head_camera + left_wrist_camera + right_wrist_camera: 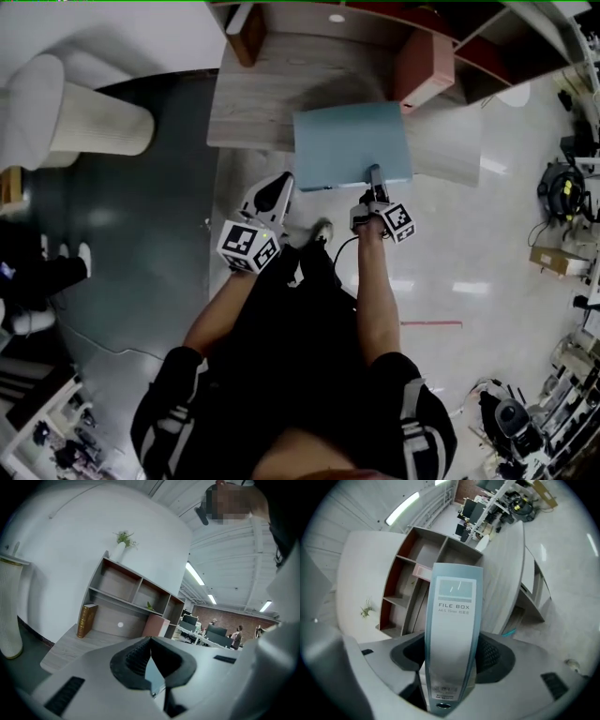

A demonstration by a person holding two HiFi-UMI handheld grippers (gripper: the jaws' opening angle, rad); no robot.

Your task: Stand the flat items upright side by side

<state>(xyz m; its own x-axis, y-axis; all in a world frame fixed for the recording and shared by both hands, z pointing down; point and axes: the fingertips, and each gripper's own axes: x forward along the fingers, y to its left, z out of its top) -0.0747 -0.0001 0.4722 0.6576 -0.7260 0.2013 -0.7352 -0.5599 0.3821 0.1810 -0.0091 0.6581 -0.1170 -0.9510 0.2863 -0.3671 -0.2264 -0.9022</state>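
R tool (375, 180) grips box (352, 145) by spine, mid-frame over desk (248, 108). L tool (279, 190) pinched closed, empty, just left of box.

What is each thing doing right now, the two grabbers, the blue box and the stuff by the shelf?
file box, lying flat, held by its spine, not upright yet.
right gripper, shut on the file box's spine.
left gripper, shut, nothing in it.
brown book, standing upright.
pink box, standing up.
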